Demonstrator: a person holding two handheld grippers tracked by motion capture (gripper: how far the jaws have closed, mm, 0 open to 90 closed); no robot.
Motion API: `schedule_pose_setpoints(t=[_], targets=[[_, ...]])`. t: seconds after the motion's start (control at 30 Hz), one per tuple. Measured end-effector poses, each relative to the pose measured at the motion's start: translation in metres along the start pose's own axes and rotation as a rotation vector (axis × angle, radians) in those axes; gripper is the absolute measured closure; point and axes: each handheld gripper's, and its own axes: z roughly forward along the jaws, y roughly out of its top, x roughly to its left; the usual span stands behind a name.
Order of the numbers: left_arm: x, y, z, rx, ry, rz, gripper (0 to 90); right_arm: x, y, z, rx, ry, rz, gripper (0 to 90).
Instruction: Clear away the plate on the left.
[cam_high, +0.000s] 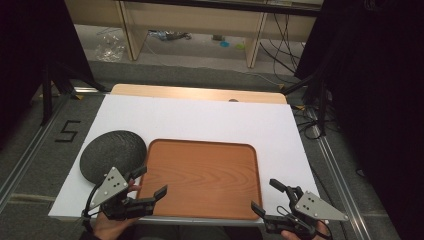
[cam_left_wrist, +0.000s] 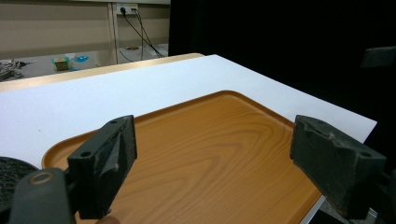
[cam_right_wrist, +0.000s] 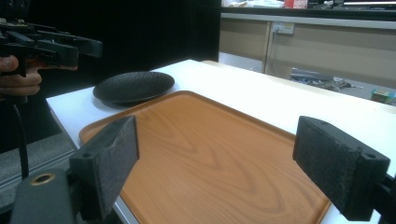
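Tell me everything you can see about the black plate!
The black plate is round and shallow, with a dark, matte surface covered in fine ridges. It looks like ceramic, though that is a guess. It lies flat and empty on the white table, at the near left. Its right edge sits right against the wooden tray, perhaps just overlapping the rim. The left gripper hovers open just in front of it; from the high view I cannot tell whether it touches the plate.
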Motion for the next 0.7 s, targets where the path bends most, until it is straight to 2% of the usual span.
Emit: schedule_pose_setpoints(t=[0.3, 0.37, 0.47, 0.5, 0.53, 0.6, 0.63, 0.67, 0.7], targets=[[0.001, 0.0, 0.0, -0.003, 0.005, 0.004, 14.7, 0.0, 0.0, 0.0, 0.001, 0.0, 0.0, 15.4], [0.002, 0.0, -0.001, 0.0, 0.016, -0.001, 14.7, 0.0, 0.0, 0.0, 0.002, 0.0, 0.001, 15.5], [0.007, 0.0, -0.001, -0.014, 0.026, -0.04, 14.9, 0.0, 0.0, 0.001, 0.002, 0.004, 0.002, 15.4], [0.008, 0.001, -0.002, -0.012, 0.043, -0.046, 14.9, 0.0, 0.0, 0.001, 0.001, 0.003, 0.002, 15.4], [0.009, 0.001, -0.003, -0.013, 0.05, -0.053, 14.9, -0.001, 0.0, 0.002, -0.016, -0.003, -0.015, 15.4], [0.011, 0.001, -0.003, -0.016, 0.054, -0.079, 14.9, 0.0, 0.0, 0.001, -0.01, 0.0, -0.007, 15.4], [0.013, 0.001, -0.004, -0.02, 0.056, -0.089, 14.9, -0.001, 0.0, 0.002, -0.016, -0.002, -0.017, 15.5], [0.013, 0.001, -0.004, -0.02, 0.056, -0.089, 14.9, 0.001, 0.0, 0.001, -0.003, 0.003, 0.002, 15.4], [0.015, 0.001, -0.004, -0.02, 0.064, -0.095, 15.0, 0.0, 0.0, 0.001, -0.012, -0.002, -0.011, 15.4]])
